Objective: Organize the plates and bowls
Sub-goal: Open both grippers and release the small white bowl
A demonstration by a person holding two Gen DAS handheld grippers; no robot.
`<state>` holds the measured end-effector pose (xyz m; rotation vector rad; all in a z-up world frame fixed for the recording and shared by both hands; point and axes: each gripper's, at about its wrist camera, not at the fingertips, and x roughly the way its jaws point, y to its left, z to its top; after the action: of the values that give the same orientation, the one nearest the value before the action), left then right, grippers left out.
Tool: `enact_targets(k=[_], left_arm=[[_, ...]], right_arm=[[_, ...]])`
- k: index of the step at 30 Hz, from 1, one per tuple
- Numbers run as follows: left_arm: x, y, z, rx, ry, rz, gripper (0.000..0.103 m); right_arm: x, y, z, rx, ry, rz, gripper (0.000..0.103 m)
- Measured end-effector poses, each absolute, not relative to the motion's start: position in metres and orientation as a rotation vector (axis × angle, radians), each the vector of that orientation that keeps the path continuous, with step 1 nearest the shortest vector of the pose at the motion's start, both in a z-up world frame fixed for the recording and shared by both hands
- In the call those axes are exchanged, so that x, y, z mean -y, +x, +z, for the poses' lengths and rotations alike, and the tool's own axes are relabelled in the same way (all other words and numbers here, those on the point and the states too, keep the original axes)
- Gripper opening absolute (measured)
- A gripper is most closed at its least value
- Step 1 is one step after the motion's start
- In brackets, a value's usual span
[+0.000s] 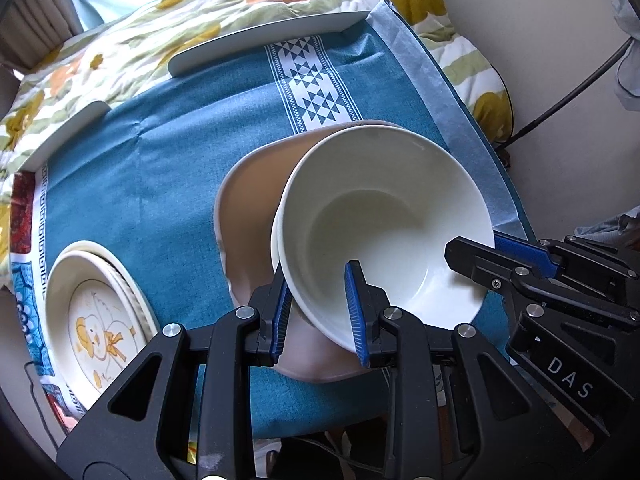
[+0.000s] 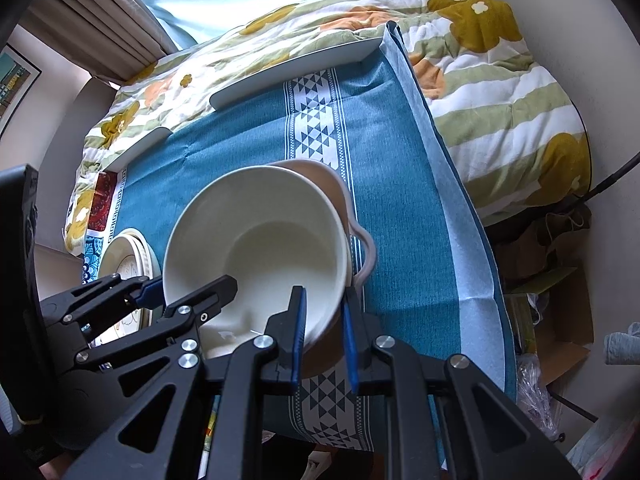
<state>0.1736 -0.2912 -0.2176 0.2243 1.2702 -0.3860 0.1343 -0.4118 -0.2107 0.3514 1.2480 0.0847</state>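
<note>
The blue tablecloth (image 1: pixel 160 184) covers the tabletop and fills the middle of both views; a flowered quilt (image 1: pixel 132 40) lies behind it at the upper part of the frame. On the cloth, in the centre, lies a pink plate (image 1: pixel 248 216) with a small handle-like ear. A white bowl (image 1: pixel 384 216) is above it, tilted, and I cannot tell if its base already touches the plate. At the lower left of the left wrist view stands a stack of plates with a duck drawing (image 1: pixel 100 332).

Both tongs hold the bowl by its rim. The left tongs (image 1: pixel 320 312) are closed on the near left wall of the bowl, one blue pad inside and one outside. The right tongs (image 2: pixel 324 328) are closed on the near right wall in the same way.

The step in hand seems to be setting the bowl on the pink plate. To do it well, I think both hands should lower together and bring the bowl level, so its base meets the plate flat and centred. The pads should let go only when the bowl rests, because a glazed rim can slip.
</note>
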Motion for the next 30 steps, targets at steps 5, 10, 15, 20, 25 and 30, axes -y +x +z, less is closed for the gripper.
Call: enact_targets(k=[5, 10, 15, 20, 25, 30], left_arm=[[0.289, 0.174, -0.218, -1.272, 0.232, -0.372, 0.023], [0.287, 0.172, -0.217, -1.268, 0.232, -0.376, 0.023], [0.278, 0.170, -0.203, -1.236, 0.199, -0.379, 0.024], [0.256, 0.163, -0.164, -1.109, 0.237, -0.340, 0.088], [0.219, 0.157, -0.132, -1.014, 0.292, -0.341, 0.102], [0.204, 0.170, -0.155, -1.121, 0.354, -0.394, 0.102]], right_arm=[[0.409, 0.135, -0.209, -1.246, 0.343, 0.086, 0.016], [0.408, 0.135, -0.209, -1.250, 0.323, 0.079, 0.016], [0.411, 0.131, -0.195, -1.211, 0.340, 0.093, 0.016], [0.419, 0.122, -0.164, -1.146, 0.298, 0.137, 0.030], [0.432, 0.101, -0.139, -1.106, 0.198, 0.164, 0.103], [0.438, 0.098, -0.156, -1.228, 0.045, 0.092, 0.103]])
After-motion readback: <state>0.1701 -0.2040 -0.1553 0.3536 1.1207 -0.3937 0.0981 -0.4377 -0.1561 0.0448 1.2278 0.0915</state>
